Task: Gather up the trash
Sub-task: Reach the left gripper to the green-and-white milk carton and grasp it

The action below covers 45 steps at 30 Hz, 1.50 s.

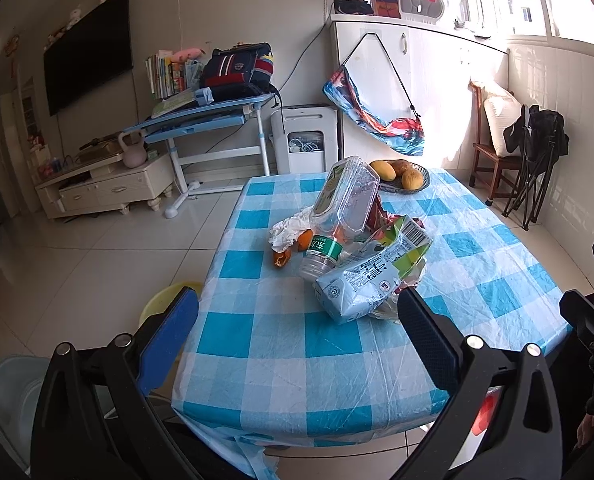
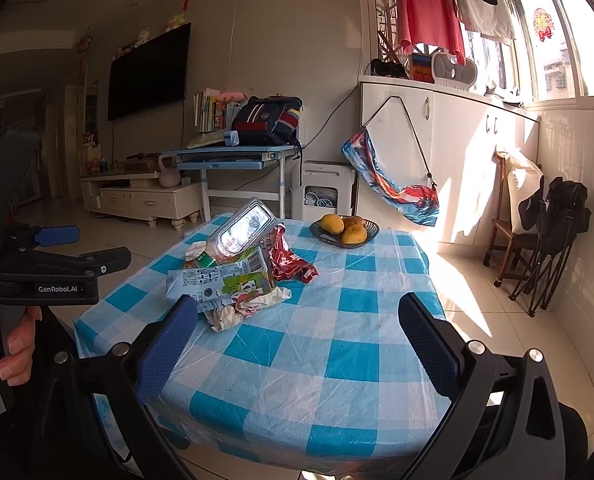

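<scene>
A pile of trash lies on the blue-checked table [image 1: 305, 344]: a clear plastic bottle [image 1: 343, 208] tilted neck-down, a crushed milk carton [image 1: 373, 276], a red wrapper [image 2: 291, 264], crumpled white paper [image 1: 287, 230] and orange peel [image 1: 283, 258]. The pile shows in the right wrist view too, with the bottle [image 2: 243, 230] on the carton [image 2: 221, 280]. My left gripper [image 1: 297, 316] is open and empty, just short of the carton. My right gripper [image 2: 297, 316] is open and empty, over the table's near part, right of the pile. The left gripper [image 2: 81, 246] shows from the side at far left.
A dark bowl of mangoes [image 1: 403, 176] stands at the table's far end. A yellow bin [image 1: 165, 300] sits on the floor left of the table. A wooden chair [image 1: 493, 152] and folded black frame [image 1: 537, 168] stand at the right wall. A blue desk [image 1: 209, 120] stands behind.
</scene>
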Each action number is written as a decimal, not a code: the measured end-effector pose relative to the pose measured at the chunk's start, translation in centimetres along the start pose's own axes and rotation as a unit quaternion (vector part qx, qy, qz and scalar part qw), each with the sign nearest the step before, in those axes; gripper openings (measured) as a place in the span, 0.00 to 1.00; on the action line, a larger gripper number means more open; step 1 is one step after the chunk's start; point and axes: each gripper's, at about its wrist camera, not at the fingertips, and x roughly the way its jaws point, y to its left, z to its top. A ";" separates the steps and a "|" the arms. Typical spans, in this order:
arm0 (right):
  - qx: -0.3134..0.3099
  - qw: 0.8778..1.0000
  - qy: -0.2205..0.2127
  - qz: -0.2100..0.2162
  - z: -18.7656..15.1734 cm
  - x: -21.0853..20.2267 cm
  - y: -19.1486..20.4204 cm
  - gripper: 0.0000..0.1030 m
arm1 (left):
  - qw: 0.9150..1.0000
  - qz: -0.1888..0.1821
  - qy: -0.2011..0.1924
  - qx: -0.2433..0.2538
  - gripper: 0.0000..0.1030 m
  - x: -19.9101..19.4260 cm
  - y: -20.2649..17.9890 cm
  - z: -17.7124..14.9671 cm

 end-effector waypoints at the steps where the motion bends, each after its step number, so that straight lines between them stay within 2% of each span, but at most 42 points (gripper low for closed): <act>1: 0.008 1.000 0.024 0.006 0.1 0.4 -0.1 0.94 | 1.000 -0.001 0.000 0.002 0.94 0.0 -0.1 0.1; 3: 0.027 0.998 0.053 0.016 0.1 0.7 -0.4 0.94 | 1.000 -0.004 0.000 0.008 0.94 0.1 -0.5 0.1; 12: 0.049 0.996 0.067 0.035 0.1 1.9 -1.1 0.94 | 0.999 -0.015 0.005 0.034 0.94 0.8 -2.2 0.5; 14: 0.090 0.993 0.055 0.055 0.1 1.9 -1.5 0.94 | 0.999 -0.016 0.006 0.035 0.94 0.9 -2.2 0.5; 17: 0.108 0.990 0.053 0.069 0.1 2.0 -1.3 0.94 | 0.999 -0.022 0.009 0.030 0.94 1.1 -2.0 0.5; 21: 0.092 0.991 0.062 0.070 -0.1 2.5 -0.7 0.94 | 0.999 -0.042 0.018 0.014 0.94 1.7 -1.3 0.4; 26: 0.102 0.988 0.083 0.075 -0.4 3.3 -0.8 0.94 | 0.997 -0.067 0.028 0.025 0.94 2.9 -1.1 1.0; 31: 0.114 0.985 0.106 0.079 -1.0 4.1 -1.2 0.94 | 0.993 -0.069 0.045 0.081 0.94 5.3 -2.4 2.0; 34: 0.122 0.983 0.108 0.082 -1.2 4.4 -1.3 0.94 | 0.989 -0.074 0.070 0.109 0.94 7.6 -3.1 2.6; 38: 0.124 0.980 0.129 0.083 -1.5 5.3 -1.7 0.94 | 0.983 -0.083 0.104 0.123 0.93 10.6 -3.9 2.6; 45: 0.120 0.978 0.148 0.088 -1.6 7.0 -2.2 0.94 | 0.978 -0.082 0.126 0.142 0.86 13.6 -6.2 2.5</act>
